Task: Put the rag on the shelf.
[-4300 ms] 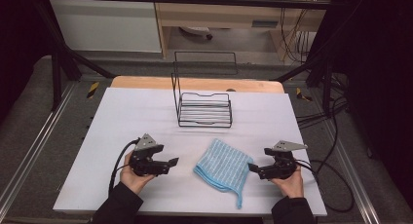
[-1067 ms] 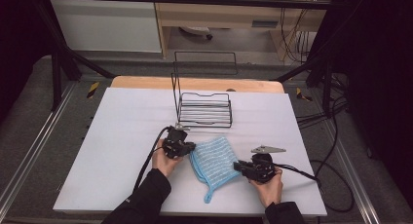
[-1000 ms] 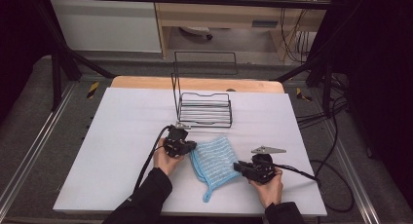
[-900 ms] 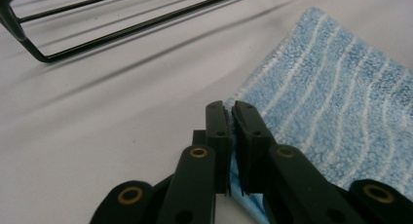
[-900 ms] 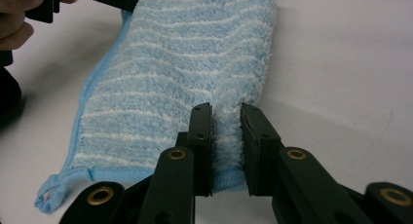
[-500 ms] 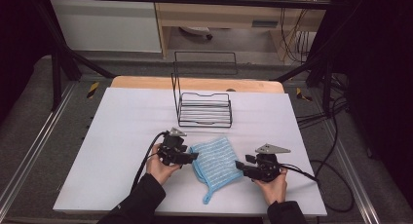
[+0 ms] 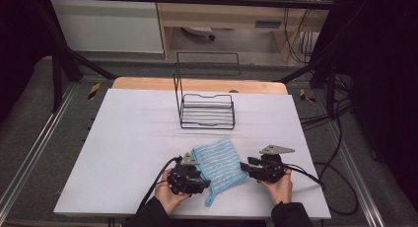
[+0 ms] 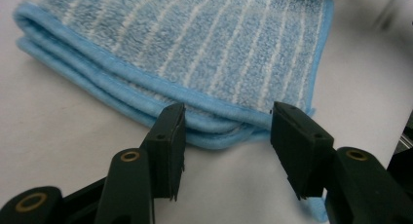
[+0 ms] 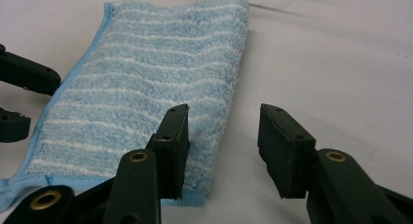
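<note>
A blue towel with white stripes [image 7: 217, 160] lies folded flat on the white table [image 7: 123, 153], near the front. My left gripper [image 7: 201, 181] is at its near left edge. In the left gripper view the towel's layered hem [image 8: 195, 48] runs across just at the tips of my left gripper [image 8: 226, 121]; the jaws stand open, have just been closing a little, and do not press on it. My right gripper [image 7: 245, 167] is at the towel's right side. In the right gripper view my right gripper [image 9: 221, 121] is open, its jaws also just closing, one jaw beside the towel's corner [image 9: 146, 78], bare table between them.
A black wire rack [image 7: 207, 111] stands behind the towel at the table's middle back. A cable [image 7: 315, 180] trails from the right gripper to the right, over the table's edge. The left gripper's jaws [image 9: 19, 87] show at the left in the right gripper view.
Both grippers have let go of the towel, which now lies flat and folded. The left gripper has slid along the towel's left edge toward the person. The right gripper has stayed put.
</note>
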The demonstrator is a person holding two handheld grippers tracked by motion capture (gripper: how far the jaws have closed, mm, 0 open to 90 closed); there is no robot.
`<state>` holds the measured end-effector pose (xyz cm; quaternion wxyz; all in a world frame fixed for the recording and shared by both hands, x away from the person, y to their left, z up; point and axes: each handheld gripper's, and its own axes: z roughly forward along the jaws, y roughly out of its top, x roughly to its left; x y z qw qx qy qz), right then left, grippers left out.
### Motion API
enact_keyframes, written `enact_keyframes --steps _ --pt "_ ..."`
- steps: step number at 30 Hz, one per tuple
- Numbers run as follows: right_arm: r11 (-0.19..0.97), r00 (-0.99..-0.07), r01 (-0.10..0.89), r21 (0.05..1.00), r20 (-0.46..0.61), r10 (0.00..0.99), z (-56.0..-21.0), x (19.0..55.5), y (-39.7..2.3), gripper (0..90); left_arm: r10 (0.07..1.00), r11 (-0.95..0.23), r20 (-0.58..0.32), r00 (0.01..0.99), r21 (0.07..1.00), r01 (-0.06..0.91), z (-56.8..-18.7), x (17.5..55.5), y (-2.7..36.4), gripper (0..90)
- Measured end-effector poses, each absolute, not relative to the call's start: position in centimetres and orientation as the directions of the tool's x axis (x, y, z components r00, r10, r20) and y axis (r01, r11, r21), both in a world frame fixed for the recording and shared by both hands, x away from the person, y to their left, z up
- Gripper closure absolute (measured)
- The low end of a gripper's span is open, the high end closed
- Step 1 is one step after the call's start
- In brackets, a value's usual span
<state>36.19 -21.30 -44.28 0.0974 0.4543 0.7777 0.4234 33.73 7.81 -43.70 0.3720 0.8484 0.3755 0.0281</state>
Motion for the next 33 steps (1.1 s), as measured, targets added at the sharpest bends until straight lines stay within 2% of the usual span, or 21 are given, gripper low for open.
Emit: enact_keyframes --steps 10,16,19,25,33 --pt "0.237 -0.572 0.641 0.73 0.248 0.782 -44.6 36.3 -21.0 55.1 0.669 -0.414 -0.238 0.704 0.667 0.62 -44.4 33.5 7.0 52.8" --pt "0.248 -0.575 0.648 0.72 0.248 0.78 -45.0 36.4 -20.7 56.9 0.674 -0.408 -0.228 0.703 0.678 0.611 -44.6 33.3 6.3 59.3" --pt "0.257 -0.582 0.65 0.715 0.251 0.773 -45.2 36.5 -20.6 59.9 0.665 -0.4 -0.259 0.701 0.669 0.627 -44.8 33.4 5.7 65.8" --pt "0.254 -0.58 0.661 0.706 0.267 0.77 -45.3 36.5 -20.5 61.5 0.691 -0.445 -0.168 0.703 0.668 0.597 -44.6 32.9 4.6 68.5" --pt "0.243 -0.572 0.675 0.696 0.286 0.769 -45.3 36.5 -20.4 63.3 0.684 -0.471 -0.147 0.714 0.659 0.586 -44.6 33.1 4.5 78.6"
